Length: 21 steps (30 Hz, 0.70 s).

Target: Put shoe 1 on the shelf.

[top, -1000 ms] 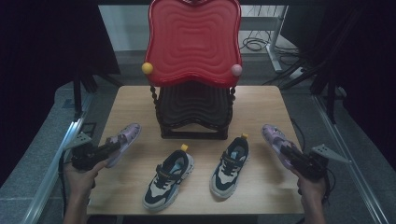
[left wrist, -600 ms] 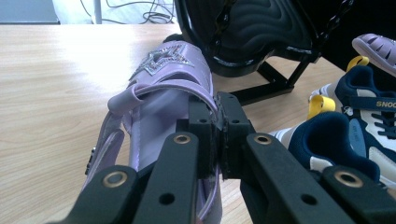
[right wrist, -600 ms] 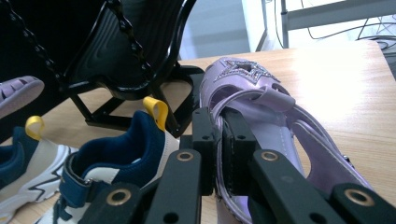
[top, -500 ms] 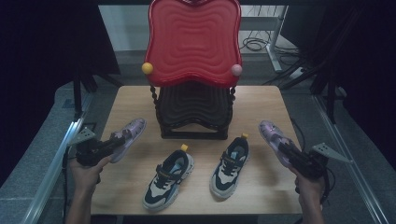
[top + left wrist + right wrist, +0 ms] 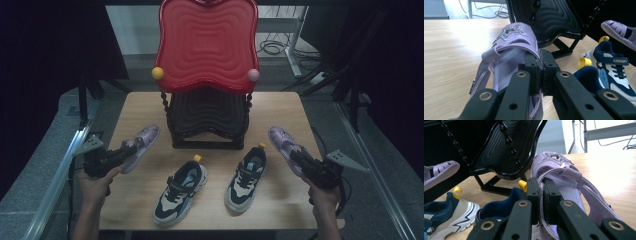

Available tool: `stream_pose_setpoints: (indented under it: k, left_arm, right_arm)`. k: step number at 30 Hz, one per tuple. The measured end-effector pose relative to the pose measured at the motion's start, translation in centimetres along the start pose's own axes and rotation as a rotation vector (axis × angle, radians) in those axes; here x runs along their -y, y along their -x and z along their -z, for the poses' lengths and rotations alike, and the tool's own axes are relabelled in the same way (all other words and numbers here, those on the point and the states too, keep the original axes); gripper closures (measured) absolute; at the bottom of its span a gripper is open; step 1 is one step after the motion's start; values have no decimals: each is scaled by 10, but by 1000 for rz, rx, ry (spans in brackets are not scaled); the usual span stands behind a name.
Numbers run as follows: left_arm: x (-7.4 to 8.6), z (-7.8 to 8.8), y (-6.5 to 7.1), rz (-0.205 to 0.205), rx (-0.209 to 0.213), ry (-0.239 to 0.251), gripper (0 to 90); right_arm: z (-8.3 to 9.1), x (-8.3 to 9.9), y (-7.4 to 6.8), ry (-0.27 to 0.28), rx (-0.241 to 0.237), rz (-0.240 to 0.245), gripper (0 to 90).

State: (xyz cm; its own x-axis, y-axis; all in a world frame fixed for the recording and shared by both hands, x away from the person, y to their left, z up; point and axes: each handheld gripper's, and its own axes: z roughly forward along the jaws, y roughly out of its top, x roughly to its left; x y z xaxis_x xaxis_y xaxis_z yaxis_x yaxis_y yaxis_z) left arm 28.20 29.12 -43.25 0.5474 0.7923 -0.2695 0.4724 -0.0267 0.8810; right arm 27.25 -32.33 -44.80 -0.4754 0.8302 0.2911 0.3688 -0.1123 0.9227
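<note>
**Both Claws Clamped on Purple Sandals**

Left hand (image 5: pixel 97 175): enters from the bottom left, forearm angled toward the table (image 5: pixel 140 107) centre. The left claw (image 5: pixel 541 68) points forward and inward. Its jaws are nearly closed, pinching the strap edge of the left purple sandal (image 5: pixel 141 145). The sandal extends ahead of the claw, toe toward the black stand (image 5: pixel 207 120), over the left part of the table.

Right hand (image 5: pixel 322 192): enters from the bottom right, forearm angled inward. The right claw (image 5: pixel 542 195) is likewise nearly closed, gripping the side strap of the right purple sandal (image 5: pixel 285 145). This sandal projects ahead of the claw, over the right part of the table.

Two navy sneakers (image 5: pixel 180 192) stand on the table between the sandals, apart from both claws.
</note>
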Motion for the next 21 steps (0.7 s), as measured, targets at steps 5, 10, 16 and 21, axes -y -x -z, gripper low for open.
stream_pose_setpoints:
  k: [5,10,16,21]
  left_arm:
    - [-1,-1,3,-8,4,-3,863]
    - [-2,-3,5,-10,17,1,863]
    - [-4,-4,9,-13,25,6,863]
    - [-5,-4,10,-14,30,12,863]
  right_arm:
    - [-3,1,-4,-5,-8,0,855]
    - [-6,-1,-11,-2,-26,9,855]
    - [-11,-3,-17,3,-40,16,854]
    - [-14,-4,-22,6,-55,16,855]
